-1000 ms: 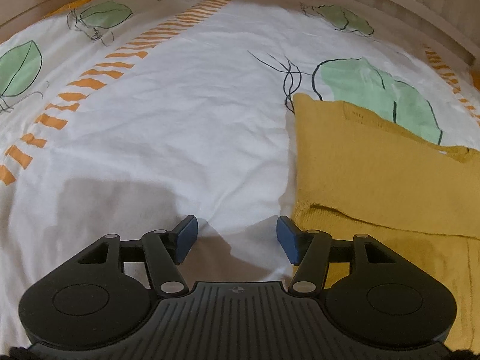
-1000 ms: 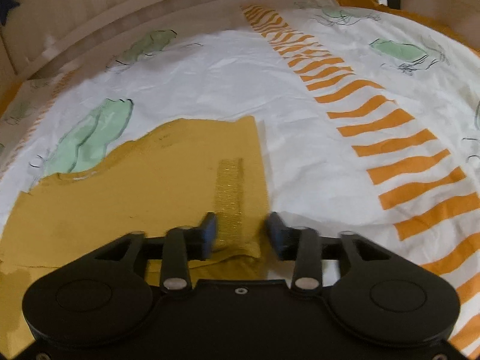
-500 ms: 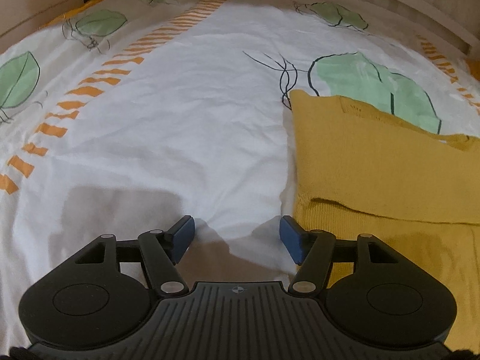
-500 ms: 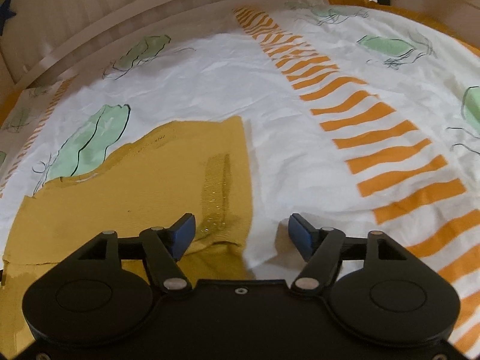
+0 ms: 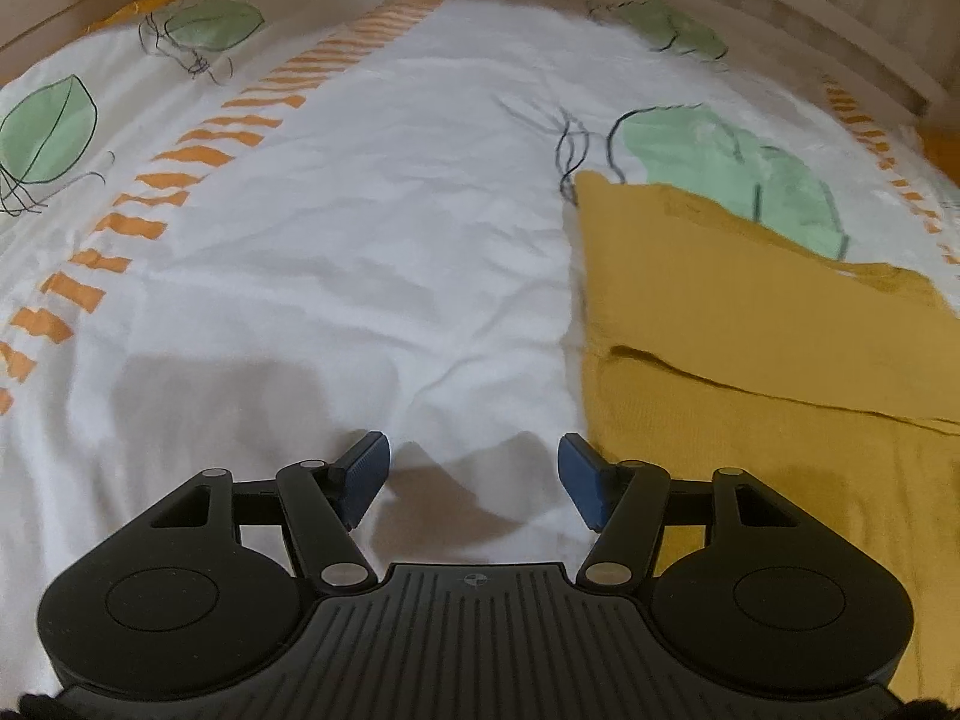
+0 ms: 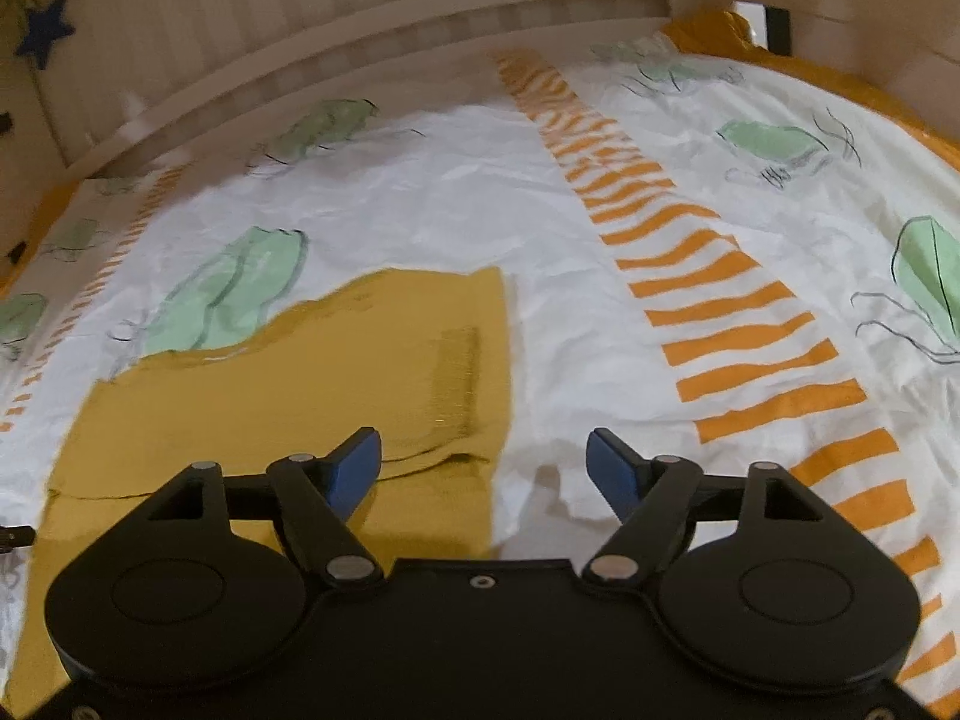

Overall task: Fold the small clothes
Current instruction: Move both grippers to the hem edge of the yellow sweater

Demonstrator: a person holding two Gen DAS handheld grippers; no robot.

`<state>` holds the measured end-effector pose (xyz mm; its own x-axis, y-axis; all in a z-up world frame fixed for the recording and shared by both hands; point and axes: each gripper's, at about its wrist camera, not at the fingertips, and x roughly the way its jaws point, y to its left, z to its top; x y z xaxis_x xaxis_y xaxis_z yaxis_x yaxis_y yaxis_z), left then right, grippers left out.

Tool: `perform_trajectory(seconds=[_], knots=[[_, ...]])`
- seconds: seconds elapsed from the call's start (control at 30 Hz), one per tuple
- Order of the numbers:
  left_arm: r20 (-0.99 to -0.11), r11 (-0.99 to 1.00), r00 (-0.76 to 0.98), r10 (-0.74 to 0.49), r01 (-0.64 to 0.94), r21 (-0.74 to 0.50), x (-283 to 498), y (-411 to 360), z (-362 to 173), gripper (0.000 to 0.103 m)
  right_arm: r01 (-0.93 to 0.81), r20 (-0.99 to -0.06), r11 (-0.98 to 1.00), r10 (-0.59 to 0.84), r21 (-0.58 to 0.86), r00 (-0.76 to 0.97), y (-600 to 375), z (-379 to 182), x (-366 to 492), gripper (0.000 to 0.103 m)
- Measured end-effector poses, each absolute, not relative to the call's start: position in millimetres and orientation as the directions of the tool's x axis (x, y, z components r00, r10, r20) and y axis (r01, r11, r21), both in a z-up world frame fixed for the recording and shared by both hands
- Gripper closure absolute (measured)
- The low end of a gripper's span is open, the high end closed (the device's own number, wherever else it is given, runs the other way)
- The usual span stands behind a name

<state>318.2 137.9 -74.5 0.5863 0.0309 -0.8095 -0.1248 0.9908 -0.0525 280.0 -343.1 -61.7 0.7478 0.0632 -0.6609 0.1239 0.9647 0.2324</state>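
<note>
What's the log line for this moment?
left gripper: open, empty | right gripper: open, empty | yellow garment: partly folded on bedsheet

Bedroom; leaf-print bedsheet [image 5: 360, 252]; slatted bedframe [image 6: 360, 18].

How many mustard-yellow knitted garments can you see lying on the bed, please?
1. The mustard-yellow knitted garment lies partly folded on the white leaf-print bedsheet, to the right of the open left gripper and under the open right gripper. Others may lie outside view.
</note>
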Motion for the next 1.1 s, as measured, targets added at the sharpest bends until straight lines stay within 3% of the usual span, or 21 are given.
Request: perform_trajectory(seconds=[0.3, 0.47, 1.1], knots=[[-0.679, 0.982, 0.731, -0.07, -0.067, -0.174, 239, 134, -31, 0.043, 0.03, -0.551, 0.971, 0.108, 0.235, 0.828, -316, -18, 205, 0.024], [-0.659, 0.986, 0.747, -0.089, -0.026, -0.162, 182, 127, -25, 0.043, 0.025, -0.56, 0.976, 0.103, 0.216, 0.822, -309, -27, 141, 0.024], [-0.767, 0.995, 0.633, -0.1, 0.042, -0.095, 99, 128, -81, 0.042, 0.072, -0.672, 0.97, 0.108, 0.234, 0.732, -322, -78, 37, 0.019]])
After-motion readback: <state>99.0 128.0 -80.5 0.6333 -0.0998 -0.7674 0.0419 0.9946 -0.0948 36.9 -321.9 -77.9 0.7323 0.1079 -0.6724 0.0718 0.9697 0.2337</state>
